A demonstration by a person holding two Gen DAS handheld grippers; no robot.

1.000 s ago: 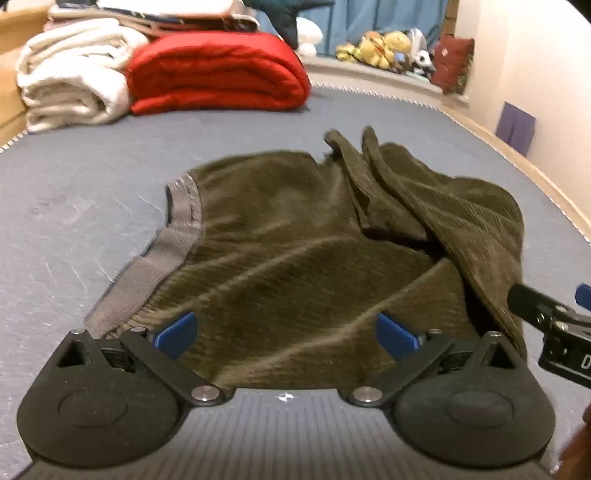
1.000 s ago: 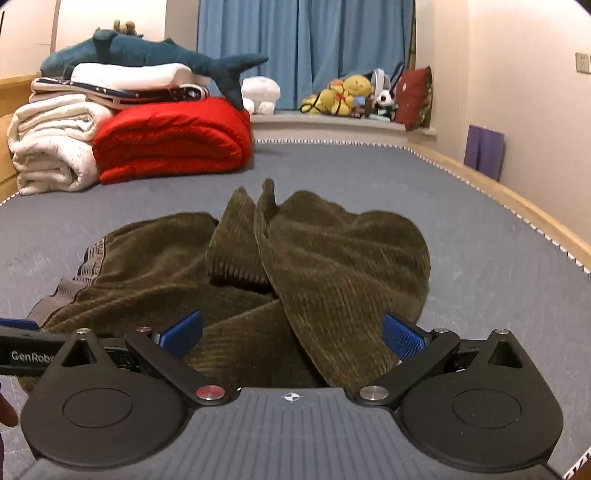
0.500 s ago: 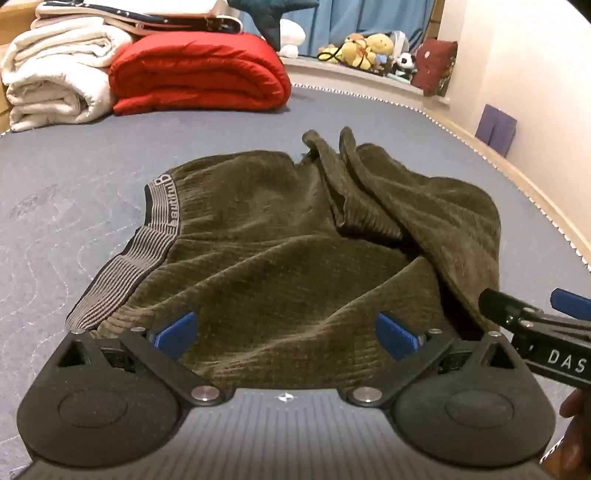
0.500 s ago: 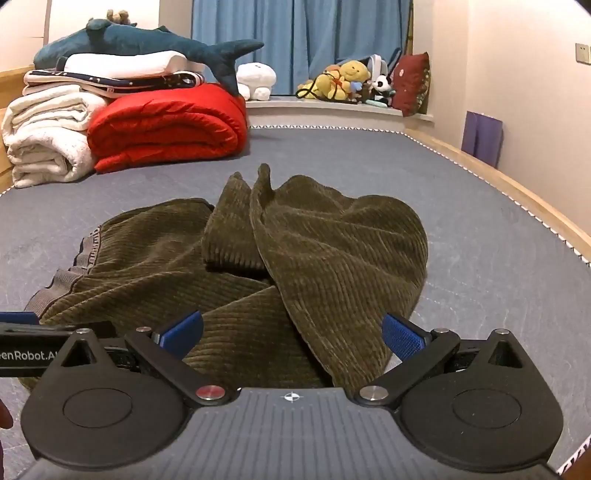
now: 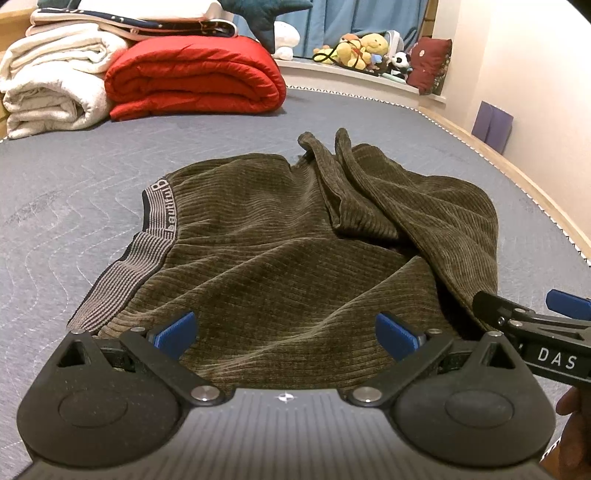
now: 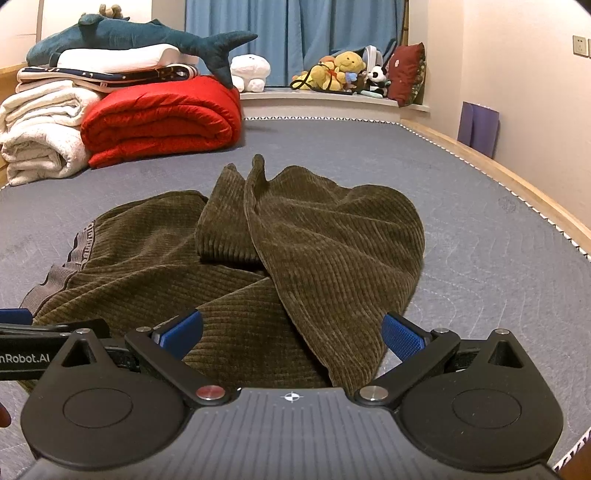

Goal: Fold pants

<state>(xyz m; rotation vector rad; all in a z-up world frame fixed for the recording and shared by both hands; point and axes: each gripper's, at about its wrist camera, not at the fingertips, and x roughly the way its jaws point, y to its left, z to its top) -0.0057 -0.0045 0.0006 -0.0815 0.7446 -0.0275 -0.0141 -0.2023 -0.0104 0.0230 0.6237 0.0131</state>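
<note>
Left gripper (image 5: 284,334) sits low over the near edge of the pants (image 5: 295,254), jaws spread wide, blue pads apart with nothing between them. Right gripper (image 6: 291,334) likewise spread and empty, above the near hem where a folded-over leg (image 6: 332,251) tapers toward the camera. Each view catches the other tool at its margin: the right gripper enters at the right edge of the left view, the left gripper at the left edge of the right view. Only the left view reads the grey striped waistband (image 5: 147,240) clearly, lettering on it, lying along the pants' left side; the right view shows just a sliver of it. The right view shows the leg flap's rounded outer edge lying on bare cover. The olive corduroy pants lie crumpled mid-bed, one leg doubled back across the body, two cuffs poking up at the far side. The surface is a grey quilted mattress cover (image 6: 498,266). Farther back sit a rolled red duvet (image 6: 162,125) and white blankets (image 6: 40,136), with a plush shark (image 6: 147,37) on top. Soft toys (image 6: 343,72) line the window ledge before blue curtains (image 6: 295,33).
</note>
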